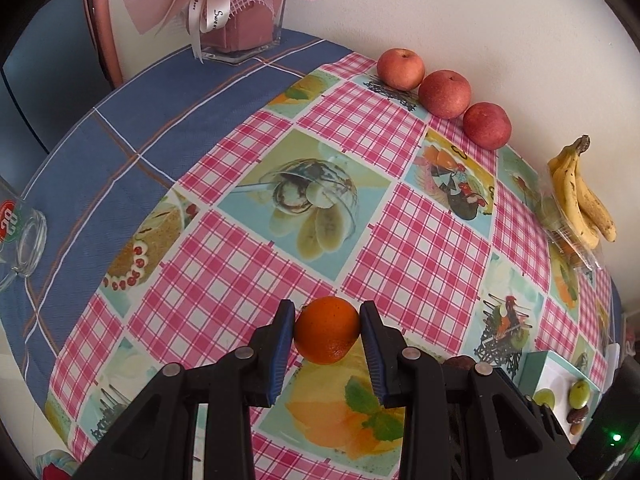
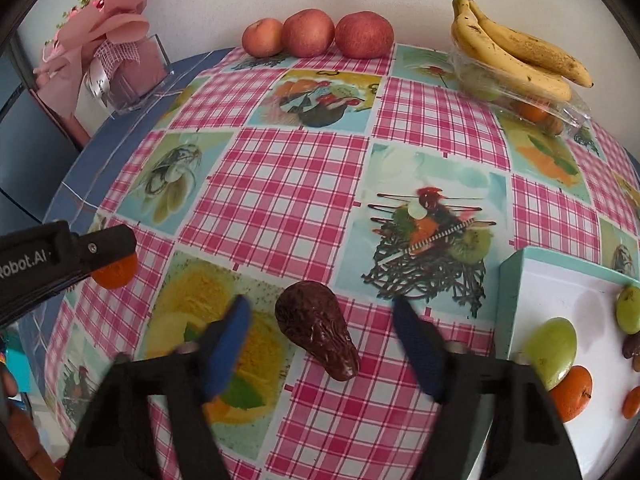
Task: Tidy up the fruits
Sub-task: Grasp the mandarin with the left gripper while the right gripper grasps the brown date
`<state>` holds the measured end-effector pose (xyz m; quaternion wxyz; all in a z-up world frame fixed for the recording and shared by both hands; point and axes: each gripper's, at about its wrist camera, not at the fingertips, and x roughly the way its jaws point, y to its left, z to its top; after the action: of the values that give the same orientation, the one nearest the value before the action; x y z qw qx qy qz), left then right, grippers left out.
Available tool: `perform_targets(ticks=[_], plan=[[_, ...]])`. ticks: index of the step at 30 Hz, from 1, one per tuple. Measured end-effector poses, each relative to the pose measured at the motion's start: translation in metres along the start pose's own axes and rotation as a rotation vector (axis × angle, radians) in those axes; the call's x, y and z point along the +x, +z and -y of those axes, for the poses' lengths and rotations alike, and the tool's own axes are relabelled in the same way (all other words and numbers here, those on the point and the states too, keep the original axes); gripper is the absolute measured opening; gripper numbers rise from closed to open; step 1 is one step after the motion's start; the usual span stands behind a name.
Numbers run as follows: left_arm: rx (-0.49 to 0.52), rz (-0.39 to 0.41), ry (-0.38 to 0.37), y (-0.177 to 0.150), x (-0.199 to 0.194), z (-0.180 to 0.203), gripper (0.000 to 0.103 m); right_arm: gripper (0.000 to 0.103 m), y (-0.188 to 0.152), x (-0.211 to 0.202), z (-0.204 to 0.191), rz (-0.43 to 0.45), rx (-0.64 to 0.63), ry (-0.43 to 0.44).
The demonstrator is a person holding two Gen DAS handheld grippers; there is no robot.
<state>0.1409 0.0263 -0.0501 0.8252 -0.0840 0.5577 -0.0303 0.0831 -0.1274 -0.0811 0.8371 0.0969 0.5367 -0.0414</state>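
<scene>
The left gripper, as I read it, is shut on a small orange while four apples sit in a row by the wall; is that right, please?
Nearly: there are three apples, not four, as the left wrist view shows. The rest stands: the left gripper is shut on the small orange, and the apples sit in a row by the wall.

We are looking at a smooth, slightly glossy tablecloth (image 1: 256, 280) that looks like printed plastic or oilcloth, lying over a matt blue woven cloth (image 1: 132, 120). We are seeing an orange (image 1: 326, 330) with a finely pitted, faintly shiny peel pressed between the ribbed blue pads (image 1: 280, 350) of the matt black plastic left gripper (image 1: 327, 320), which carries round metal rivets. The date (image 2: 318, 330) is showing a wrinkled, glossy brown skin. The apples (image 1: 444, 94) are looking smooth and dull, the bananas (image 2: 516, 54) matt and speckled, resting on crinkled clear plastic wrap (image 2: 560, 114). A clear glass vase (image 1: 248, 20) is holding matt pink paper and a satin ribbon.
</scene>
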Motion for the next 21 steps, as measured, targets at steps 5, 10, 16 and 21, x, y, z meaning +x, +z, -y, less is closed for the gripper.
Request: perform_targets(ticks=[5,10,16,21], plan=[[0.001,0.000,0.002,0.0001,0.0002,0.0004,0.036,0.056,-0.0002,0.0019,-0.0006,-0.005,-0.005,-0.006],[0.009,0.000,0.000,0.0002,-0.0004,0.0016,0.036,0.048,-0.0003,0.0028,0.0014,-0.013,0.007,-0.007],[0.010,0.001,-0.005,0.0003,-0.0015,0.0019,0.036,0.036,-0.0006,0.0003,0.0012,-0.012,0.008,-0.002],[0.026,0.009,-0.003,-0.0007,-0.0037,0.0061,0.036,0.036,-0.0017,-0.0017,0.0040,-0.012,0.021,-0.003]])
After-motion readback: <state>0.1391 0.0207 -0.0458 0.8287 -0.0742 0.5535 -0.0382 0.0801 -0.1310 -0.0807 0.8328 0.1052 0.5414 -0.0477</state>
